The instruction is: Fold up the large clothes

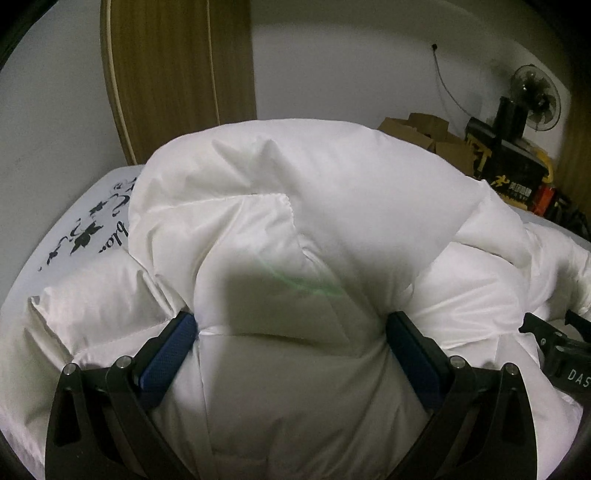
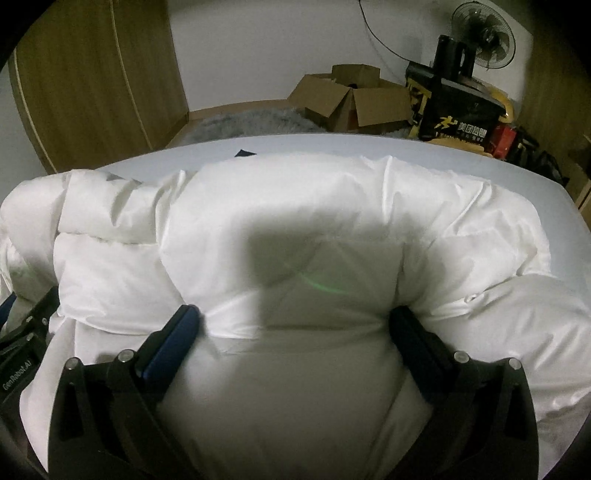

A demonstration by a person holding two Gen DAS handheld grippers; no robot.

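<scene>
Right between the blue-padded fingers of the left gripper (image 1: 291,332) bulges a thick fold of the white puffy down jacket (image 1: 314,192), which fills that view from 12 o'clock down to 6 o'clock; the jaws stand fairly wide yet press into the padding on both sides, so they hold a fat bunch of it. The right gripper (image 2: 295,328) does the same: its pads (image 2: 173,347) pinch another thick roll of the jacket (image 2: 295,206), jaws spread by the bulk between them. The jacket lies heaped on a white bed sheet (image 2: 332,147), its quilted sections bunched and rounded.

Both grippers point forward and slightly downward over the bed, side by side and close together: part of the right one shows at 3 o'clock in the left view, and a black edge of the left one sits at 9 o'clock in the right view.

Only the left view shows the sheet's black floral print (image 1: 88,229) at 9 o'clock, beside a wooden wardrobe panel (image 1: 177,74) at 11 o'clock. The right view shows more of the open cardboard boxes (image 2: 351,99) at 12 o'clock, a black printed box (image 2: 458,110) and a fan (image 2: 484,33) at 1 o'clock (both also visible, smaller, in the left view).
</scene>
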